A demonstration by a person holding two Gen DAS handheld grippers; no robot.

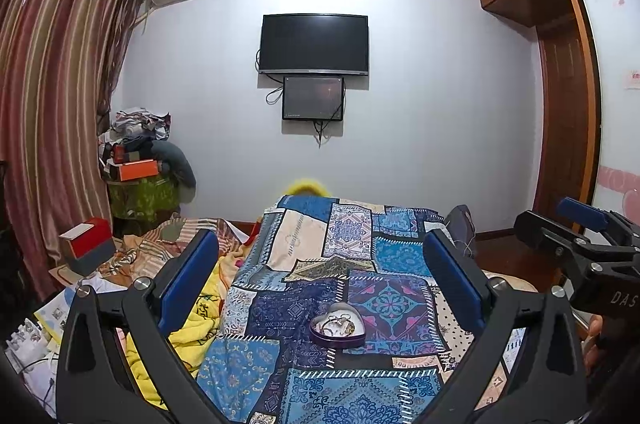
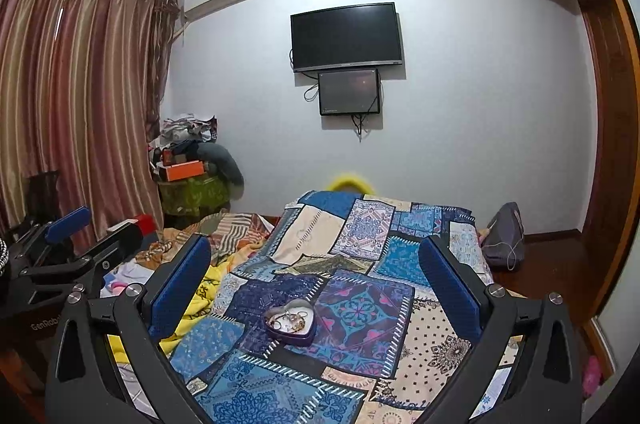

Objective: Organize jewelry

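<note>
While both tools (image 1: pixel 320 268) (image 2: pixel 316 276) gape empty, heart-shaped tin (image 1: pixel 337 324) holds tangled jewelry (image 2: pixel 289 320).

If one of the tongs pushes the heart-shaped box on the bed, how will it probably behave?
The heart-shaped box looks small and shallow, so it is probably light and slides or shifts easily. It rests on a soft patchwork quilt, so a push may tilt it rather than move it flat. It is open, so the loose jewelry could spill.

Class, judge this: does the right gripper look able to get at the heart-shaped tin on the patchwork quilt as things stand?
Probably yes. The right gripper is open and empty, the heart-shaped tin lies uncovered on the patchwork quilt straight ahead between its fingers, and nothing stands between them.
</note>
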